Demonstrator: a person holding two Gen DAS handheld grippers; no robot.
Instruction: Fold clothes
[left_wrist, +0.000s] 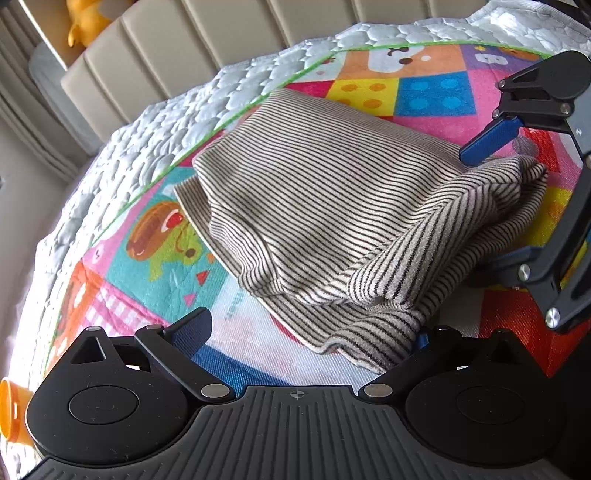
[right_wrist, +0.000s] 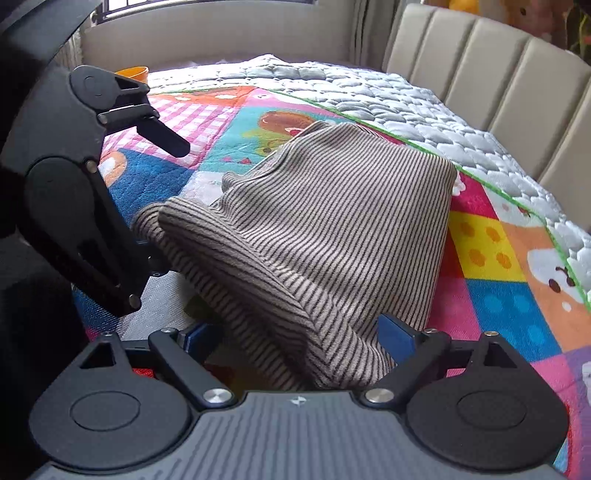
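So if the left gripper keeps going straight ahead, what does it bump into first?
Probably the striped shirt: its near edge already lies between the open left gripper jaws, on the play mat. Depth is hard to judge.

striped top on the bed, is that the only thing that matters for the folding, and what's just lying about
For the job:
- striped top, half folded
- left gripper, open, at its near edge
- right gripper, open around its near fold
- colourful play mat it lies on

Lying about:
- orange cup at the mat's far end
- yellow soft toy behind the headboard
- white quilt
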